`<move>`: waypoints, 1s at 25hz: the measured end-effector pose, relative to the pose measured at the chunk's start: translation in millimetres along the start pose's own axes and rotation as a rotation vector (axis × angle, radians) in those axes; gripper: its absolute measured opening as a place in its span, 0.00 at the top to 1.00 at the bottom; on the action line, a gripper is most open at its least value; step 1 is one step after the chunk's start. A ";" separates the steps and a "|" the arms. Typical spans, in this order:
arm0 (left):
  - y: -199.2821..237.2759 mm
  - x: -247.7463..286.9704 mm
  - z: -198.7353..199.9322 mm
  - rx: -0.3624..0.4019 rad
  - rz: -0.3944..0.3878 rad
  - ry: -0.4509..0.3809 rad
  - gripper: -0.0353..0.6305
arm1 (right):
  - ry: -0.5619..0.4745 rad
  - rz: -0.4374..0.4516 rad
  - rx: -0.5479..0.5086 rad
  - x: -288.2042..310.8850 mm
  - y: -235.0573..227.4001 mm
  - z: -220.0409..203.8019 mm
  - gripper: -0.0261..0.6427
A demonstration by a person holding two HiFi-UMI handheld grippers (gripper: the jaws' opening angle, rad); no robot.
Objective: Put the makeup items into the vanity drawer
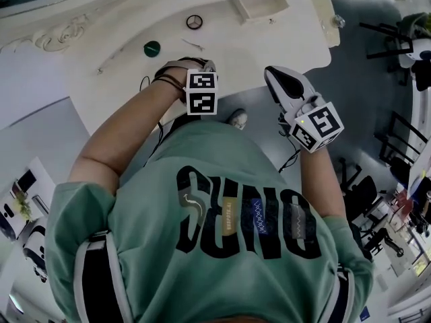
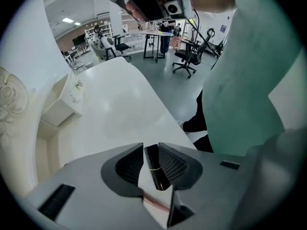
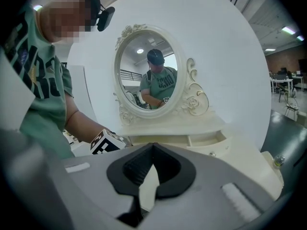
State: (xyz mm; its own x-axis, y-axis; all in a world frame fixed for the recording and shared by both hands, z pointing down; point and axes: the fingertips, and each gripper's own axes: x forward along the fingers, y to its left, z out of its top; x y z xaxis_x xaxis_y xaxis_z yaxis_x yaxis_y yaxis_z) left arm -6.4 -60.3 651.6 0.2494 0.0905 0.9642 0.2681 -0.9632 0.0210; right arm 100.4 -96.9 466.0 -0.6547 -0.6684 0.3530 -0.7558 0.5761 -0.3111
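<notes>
Left gripper (image 2: pixel 151 147): held over the white bench (image 2: pixel 120 104), pointing steeply down. Its fingers (image 2: pixel 175 164) stand apart. A slim dark item (image 2: pixel 156 171) with a thin gold band sits between them, close against one finger; bare bench shows in the gap on the other side. No grip is made on it. What kind of makeup item it is cannot be told.

Right gripper (image 3: pixel 152 146): held closer to level, facing the oval mirror (image 3: pixel 146 71). Its fingers (image 3: pixel 168 169) meet at the tips with nothing between them.

Head view: both grippers sit in front of the person (image 1: pixel 229 221), the left gripper (image 1: pixel 195 66) at the bench (image 1: pixel 222 52) edge and the right gripper (image 1: pixel 279 79) beside it.

Drawer (image 1: pixel 259 7): open, at the far side of the bench; in the right gripper view the drawer (image 3: pixel 206 139) lies below the mirror. Its contents cannot be made out.

Items lying loose on the bench top, outside the drawer and well apart from each other:
- green round item (image 1: pixel 152 48)
- black ring-shaped item (image 1: pixel 194 22)
- thin pale stick (image 1: pixel 193 44), between those two
</notes>
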 end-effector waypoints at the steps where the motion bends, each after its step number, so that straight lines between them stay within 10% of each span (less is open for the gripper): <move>1: 0.3 -0.2 -0.6 -0.004 -0.004 0.004 0.79 | -0.003 -0.003 0.002 -2.1 -1.3 0.0 0.94; 25: 16.2 14.4 -10.8 -0.225 0.037 0.052 0.81 | -0.028 -0.053 0.019 -32.5 -10.0 -7.2 0.94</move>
State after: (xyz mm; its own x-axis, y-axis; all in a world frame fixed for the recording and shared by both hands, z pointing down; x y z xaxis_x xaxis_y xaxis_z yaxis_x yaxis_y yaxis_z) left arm -8.5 -77.3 668.7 0.2051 0.0466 0.9776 0.0442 -0.9983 0.0383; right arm 129.2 -77.5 464.0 -0.6135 -0.7108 0.3441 -0.7888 0.5308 -0.3098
